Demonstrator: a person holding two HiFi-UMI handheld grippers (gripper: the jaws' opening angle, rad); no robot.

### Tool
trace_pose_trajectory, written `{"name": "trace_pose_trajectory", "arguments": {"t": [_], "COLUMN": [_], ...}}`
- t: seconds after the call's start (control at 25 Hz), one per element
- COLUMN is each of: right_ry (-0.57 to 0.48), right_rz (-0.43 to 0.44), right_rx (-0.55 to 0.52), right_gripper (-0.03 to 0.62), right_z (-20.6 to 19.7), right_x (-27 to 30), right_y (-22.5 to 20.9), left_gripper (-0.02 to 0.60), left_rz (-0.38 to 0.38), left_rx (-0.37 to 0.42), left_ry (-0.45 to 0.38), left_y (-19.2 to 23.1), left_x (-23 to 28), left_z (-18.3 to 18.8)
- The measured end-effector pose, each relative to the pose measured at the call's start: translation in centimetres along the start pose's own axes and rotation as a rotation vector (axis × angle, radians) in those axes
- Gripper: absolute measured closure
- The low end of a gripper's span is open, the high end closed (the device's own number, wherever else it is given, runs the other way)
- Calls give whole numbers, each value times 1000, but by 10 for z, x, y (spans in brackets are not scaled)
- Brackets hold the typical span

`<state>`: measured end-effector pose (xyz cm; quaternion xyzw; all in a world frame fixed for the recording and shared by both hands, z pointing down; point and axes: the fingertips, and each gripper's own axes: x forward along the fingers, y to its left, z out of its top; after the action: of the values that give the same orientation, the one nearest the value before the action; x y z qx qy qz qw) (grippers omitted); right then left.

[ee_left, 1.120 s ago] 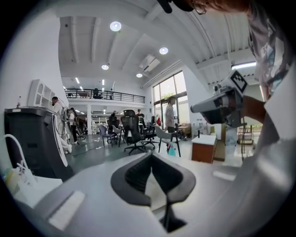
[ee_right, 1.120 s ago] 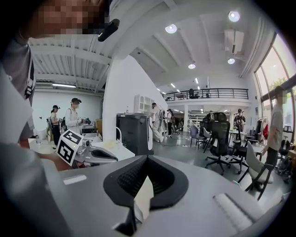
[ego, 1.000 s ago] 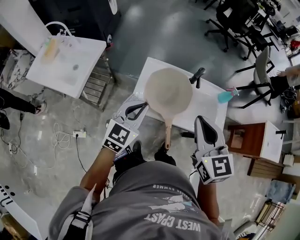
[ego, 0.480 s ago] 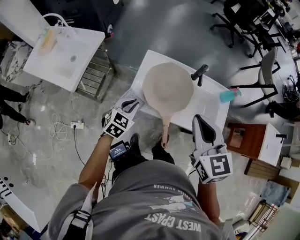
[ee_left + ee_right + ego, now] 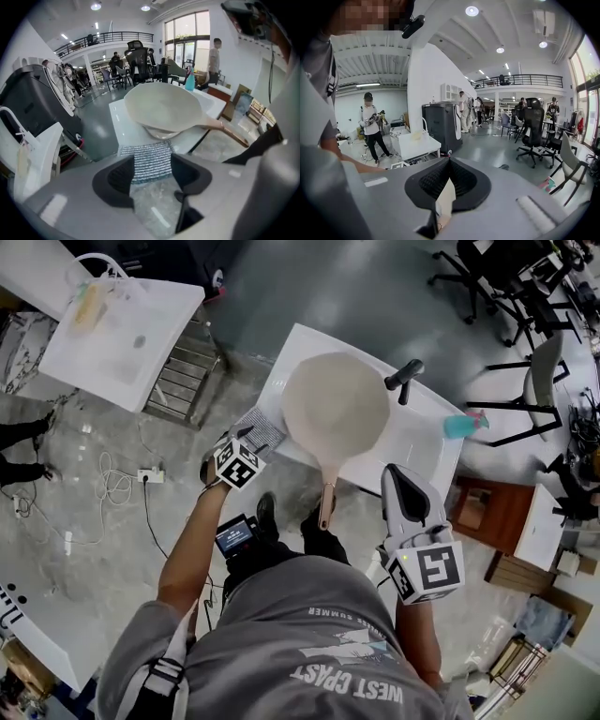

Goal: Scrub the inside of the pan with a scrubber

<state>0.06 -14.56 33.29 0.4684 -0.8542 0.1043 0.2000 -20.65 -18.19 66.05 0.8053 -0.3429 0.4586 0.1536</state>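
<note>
Fingers (image 5: 118, 177) of the left gripper (image 5: 152, 169): set wide, having just been opening. The scrubber (image 5: 151, 161) is framed in the gap at their tips, but no pad is seen pressing on it, so it is not counted as gripped. Right gripper (image 5: 449, 169): fingers closed tip to tip, nothing held, carried off the worktop (image 5: 422, 442) at the pan's 5 o'clock in the head view.

Placement. The scrubber is laid flat on the near-left corner of the worktop, at 8 o'clock from the pan (image 5: 336, 407) and just beside its rim. The left gripper is pitched down onto it, presumably so that the pad can be straddled and taken by two opposite edges. The right gripper is judged to be parked near the handle (image 5: 325, 495) so that the pan can be steadied during scrubbing.

Orientation. The pan is set mouth-up, inside exposed. Its long axis runs bowl to handle, 12 to 6 o'clock in the head view, with the handle pointed at the person and overhanging the near edge. The scrubber is rectangular; its ribs run across the left gripper view.

Step in hand: scrubber pickup. Scrubbing is judged not yet begun.
</note>
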Motion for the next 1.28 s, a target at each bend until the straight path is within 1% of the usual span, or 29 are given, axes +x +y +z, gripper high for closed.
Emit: {"name": "trace_pose_trajectory", "arguments": {"t": [0.08,0.16,0.24,0.36,0.4,0.48,0.68,0.8,0.92,1.0,1.04,1.16,1.28], "right_ry": [7,13,19,21,21,19,20,16,14,13,13,15,17], "right_rz": [4,8,13,17,18,21,31,39,42,42,42,39,36], "right_rx": [0,0,0,2,4,9,4,8,13,13,13,16,22], "right_gripper": [592,592,592,592,592,592,592,592,592,592,592,592,592], "right_z": [-3,-5,-8,-12,-13,-15,-19,-20,-20,-19,-19,-21,-24], "right_x": [1,2,4,4,4,3,1,0,1,1,1,0,1], "right_y": [-2,-4,-4,-5,-5,-4,-3,-3,-3,-3,-4,-7,-12], "left_gripper": [314,297,296,300,309,351,421,453,488,531,568,576,577], "left_rz": [-1,-8,-13,-20,-28,-42,-54,-55,-44,-31,-22,10,35], "left_rx": [-7,-12,-14,-16,-20,-30,-17,-23,-25,-49,-66,-119,-154], "left_ry": [26,53,67,64,61,50,58,69,62,42,30,0,-19], "left_y": [0,-1,-1,-1,-1,-3,-9,-10,-10,-10,-9,-7,-3], "left_x": [10,19,24,28,29,32,38,39,39,37,37,34,28], "left_z": [-7,-13,-16,-16,-15,-14,-13,-12,-11,-10,-9,-9,-8]}}
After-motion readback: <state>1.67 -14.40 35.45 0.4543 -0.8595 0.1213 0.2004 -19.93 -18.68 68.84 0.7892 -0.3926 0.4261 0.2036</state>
